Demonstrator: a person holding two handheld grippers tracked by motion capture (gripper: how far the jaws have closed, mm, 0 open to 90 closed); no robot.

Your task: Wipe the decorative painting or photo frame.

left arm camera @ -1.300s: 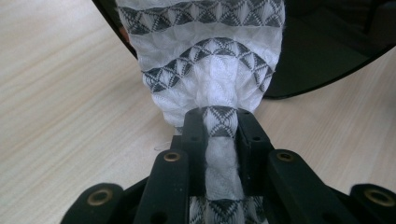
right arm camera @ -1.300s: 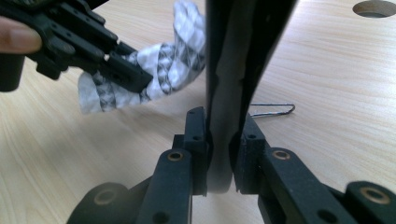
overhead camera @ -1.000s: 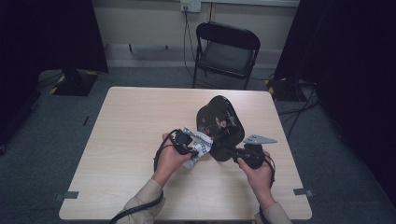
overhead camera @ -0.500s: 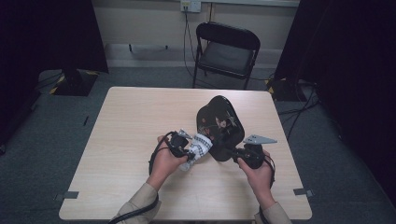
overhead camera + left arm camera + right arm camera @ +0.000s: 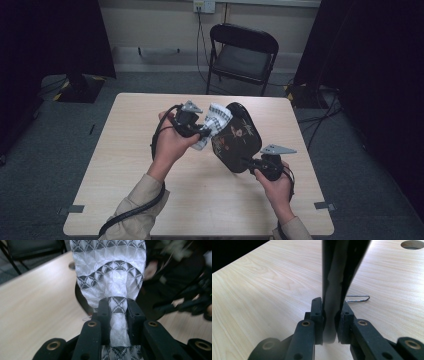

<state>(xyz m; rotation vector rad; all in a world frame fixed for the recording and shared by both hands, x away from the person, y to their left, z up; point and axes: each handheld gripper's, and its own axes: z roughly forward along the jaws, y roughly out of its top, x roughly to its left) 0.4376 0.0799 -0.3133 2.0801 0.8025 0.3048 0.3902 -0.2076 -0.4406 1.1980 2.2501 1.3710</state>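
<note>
Since a second ago the left gripper (image 5: 204, 133) has come up off the bench with the white cloth patterned in dark grey triangles (image 5: 214, 124), carrying it from the near edge of the tray to a spot against the tray's upper face; the right gripper (image 5: 248, 162) has kept its place.

Nearest the person, the right hand (image 5: 274, 181) holds its gripper low over the pale wooden bench (image 5: 125, 165). In the right gripper view its fingers (image 5: 343, 312) are closed tight on the thin edge of the glossy black oval tray with a small floral design (image 5: 236, 137), one pad on each side of the rim, so the tray stands tilted on edge above the bench. A small bent wire clip (image 5: 358, 299) lies on the wood just behind the tray there, and a round hole (image 5: 412, 244) in the bench top shows far off.

Further in, the left hand (image 5: 172, 145) is raised. In the left gripper view its fingers (image 5: 133, 315) are pinched hard on a bunched neck of the cloth (image 5: 110, 277), which fans out wide beyond the pads. In the high view the cloth lies against the tray's decorated face near its upper left rim.

Beyond the bench stands a black folding chair (image 5: 242, 55) on the grey carpet, before a pale wall with a socket (image 5: 204, 5).
</note>
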